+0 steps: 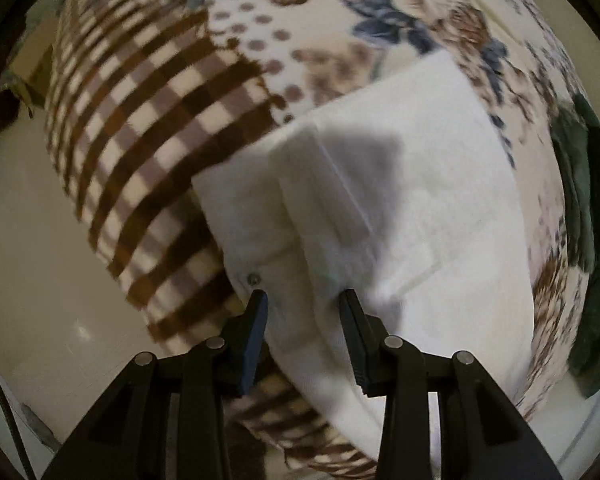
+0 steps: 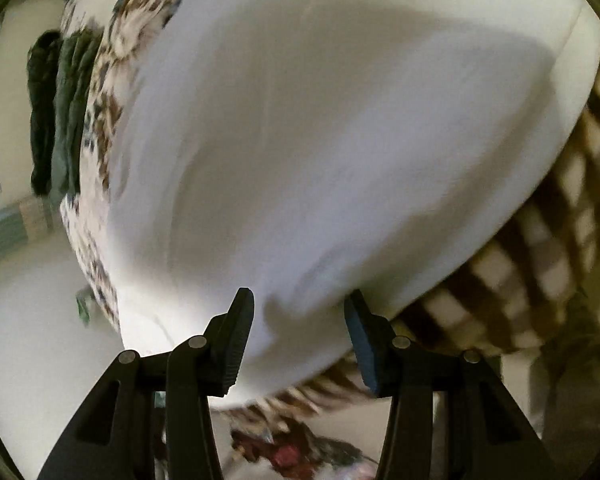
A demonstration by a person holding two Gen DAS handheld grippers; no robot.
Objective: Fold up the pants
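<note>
White pants (image 1: 400, 200) lie folded flat on a patterned blanket (image 1: 160, 140). A small metal button (image 1: 253, 279) marks the waist end. My left gripper (image 1: 303, 296) hovers open over that end, pointing steeply down, its left fingertip just beside the button and nothing pinched. In the right wrist view the white pants (image 2: 320, 140) fill most of the frame, blurred by motion. My right gripper (image 2: 299, 294) is open over their near edge, with cloth showing between the jaws but no pad pressing on it.
The blanket (image 2: 540, 240) has brown checks on one side and a floral print on the other. A dark green garment (image 1: 592, 184) (image 2: 60, 112) lies at the blanket's far edge. Pale floor (image 1: 28, 260) surrounds it, with coloured clutter (image 2: 292, 452) below.
</note>
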